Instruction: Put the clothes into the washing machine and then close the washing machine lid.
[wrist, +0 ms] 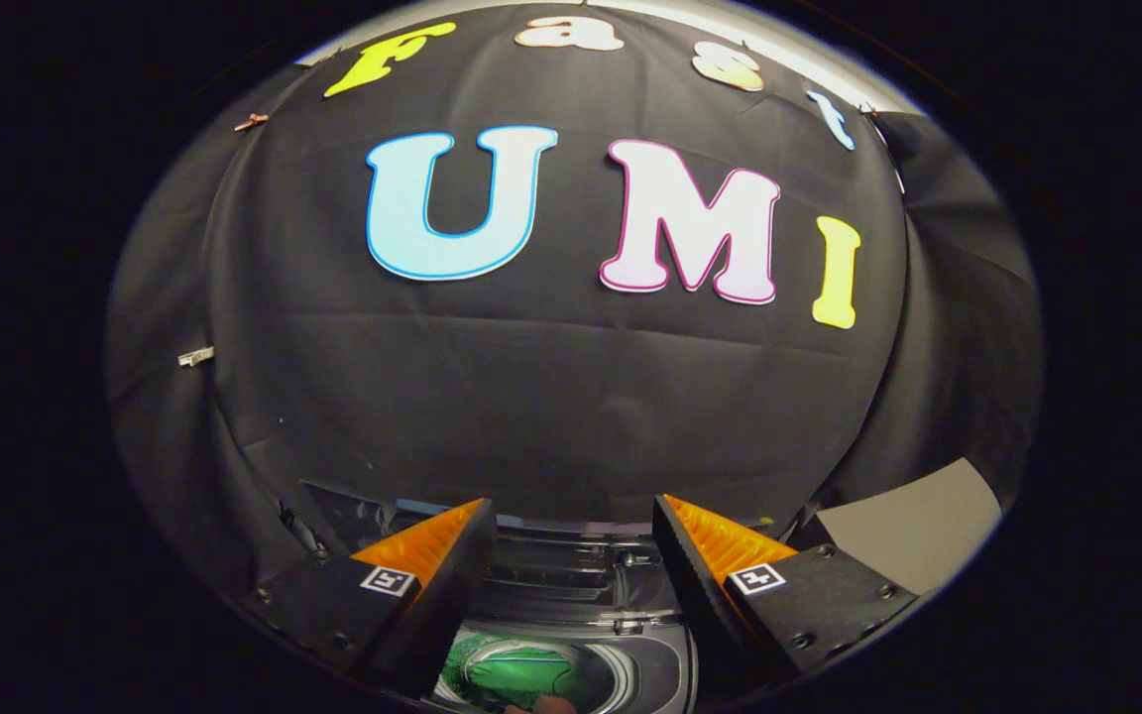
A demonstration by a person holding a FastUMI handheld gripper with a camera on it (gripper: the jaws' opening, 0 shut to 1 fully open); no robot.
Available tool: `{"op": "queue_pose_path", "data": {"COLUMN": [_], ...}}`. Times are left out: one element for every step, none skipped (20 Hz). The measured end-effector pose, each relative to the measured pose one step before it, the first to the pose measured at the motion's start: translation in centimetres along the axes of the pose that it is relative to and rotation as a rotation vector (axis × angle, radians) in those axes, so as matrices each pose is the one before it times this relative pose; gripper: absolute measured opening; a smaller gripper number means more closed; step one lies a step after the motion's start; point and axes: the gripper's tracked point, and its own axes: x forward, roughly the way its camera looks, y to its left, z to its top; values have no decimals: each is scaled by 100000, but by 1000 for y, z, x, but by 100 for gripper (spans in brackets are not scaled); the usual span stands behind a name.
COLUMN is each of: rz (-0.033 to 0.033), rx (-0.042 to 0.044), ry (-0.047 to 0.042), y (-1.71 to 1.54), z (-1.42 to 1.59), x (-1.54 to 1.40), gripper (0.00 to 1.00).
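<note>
Below the wide-open, empty gripper [571,516], the washer [621,635] drum shows green clothes [516,674]; black wall [551,397] stands far behind.

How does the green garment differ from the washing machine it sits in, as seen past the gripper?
The green garment is soft and crumpled; the washing machine has a hard, smooth grey rim. The garment lies down in the round opening, while the washing machine surrounds it, lid raised behind. Both sit below the open gripper, whose fingers hold nothing.
</note>
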Motion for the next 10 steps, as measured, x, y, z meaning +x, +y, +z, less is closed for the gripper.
{"op": "queue_pose_path", "data": {"rz": [703, 1134, 1315, 847, 666, 400, 85, 244, 552, 700], "rx": [623, 533, 267, -103, -337, -309, -385, 254, 2070, 2550], "ry": [825, 577, 545, 571, 376, 411, 755, 1393, -1107, -374], "y": [492, 564, 663, 380, 474, 377, 398, 125, 63, 11], "z": [-69, -83, -48, -14, -18, -6, -146, -419, 142, -348], "x": [767, 823, 831, 602, 485, 729, 729, 418, 232, 265], "gripper": [98, 99, 99, 99, 99, 99, 99, 99, 99, 99]}}
